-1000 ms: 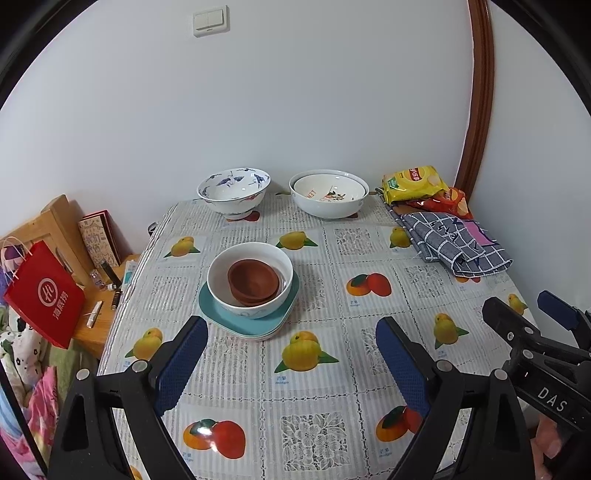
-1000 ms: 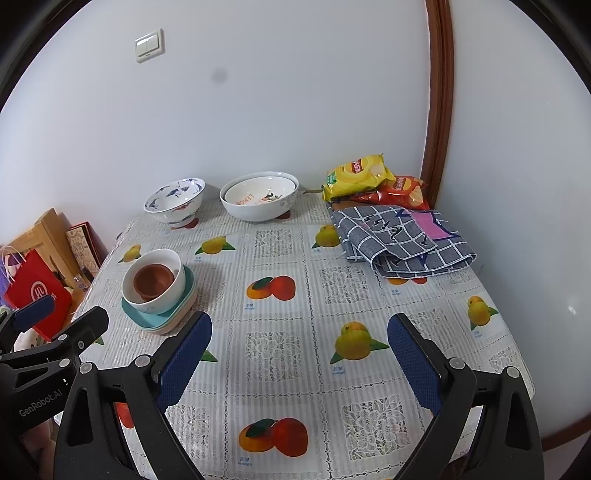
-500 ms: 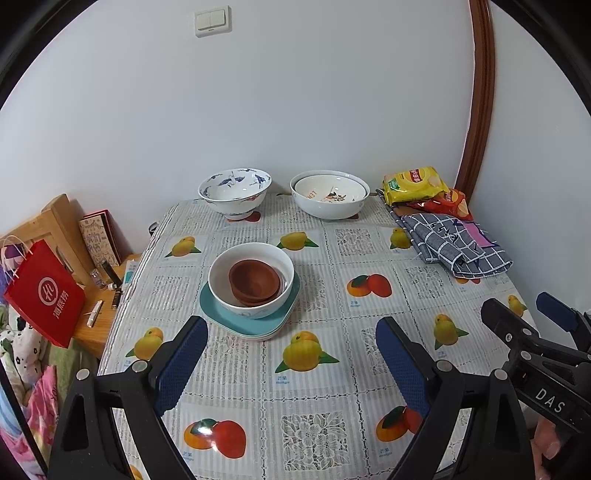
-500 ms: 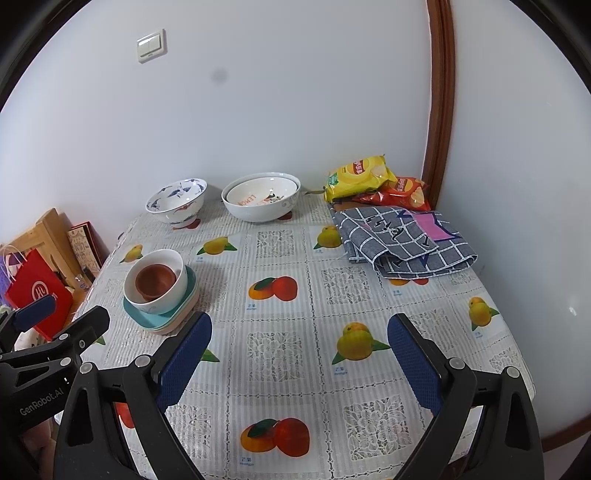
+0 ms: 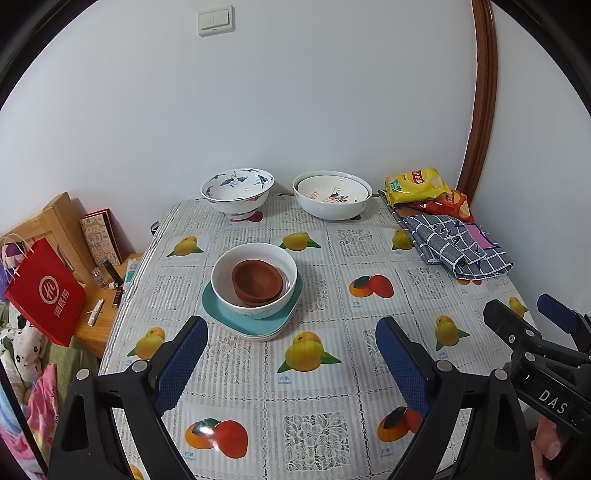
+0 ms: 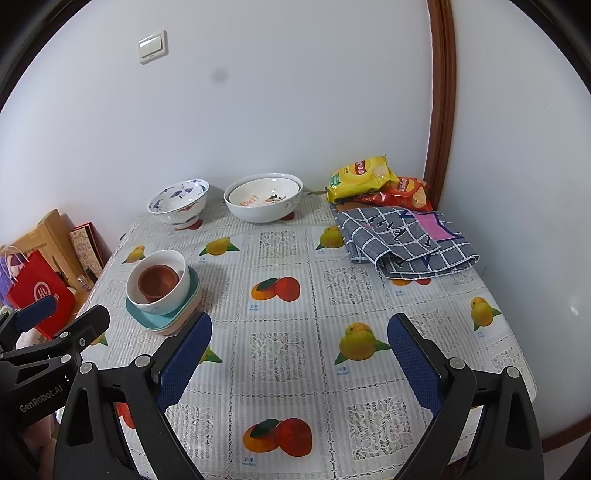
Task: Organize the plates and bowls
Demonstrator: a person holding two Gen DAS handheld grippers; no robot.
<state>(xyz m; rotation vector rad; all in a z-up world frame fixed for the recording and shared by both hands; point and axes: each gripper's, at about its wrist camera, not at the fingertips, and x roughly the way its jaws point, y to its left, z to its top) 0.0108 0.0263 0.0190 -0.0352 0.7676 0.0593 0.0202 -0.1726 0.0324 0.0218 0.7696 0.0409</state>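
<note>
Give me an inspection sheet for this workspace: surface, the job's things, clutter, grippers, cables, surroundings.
Surface: table under a fruit-print cloth.
Job's things: brown dishes nested in a white bowl, which sits on stacked plates, teal on top. Blue-patterned bowl and nested large white bowls stand apart at the far edge by the wall.
Clutter: yellow chip bag, red chip bag, folded checked cloth at the far right corner.
Grippers: left gripper open, empty; right gripper open, empty; both above the near edge.
Cables: nothing seen.
Surroundings: white wall, light switch, brown door frame, red paper bag and wooden side table at left.
</note>
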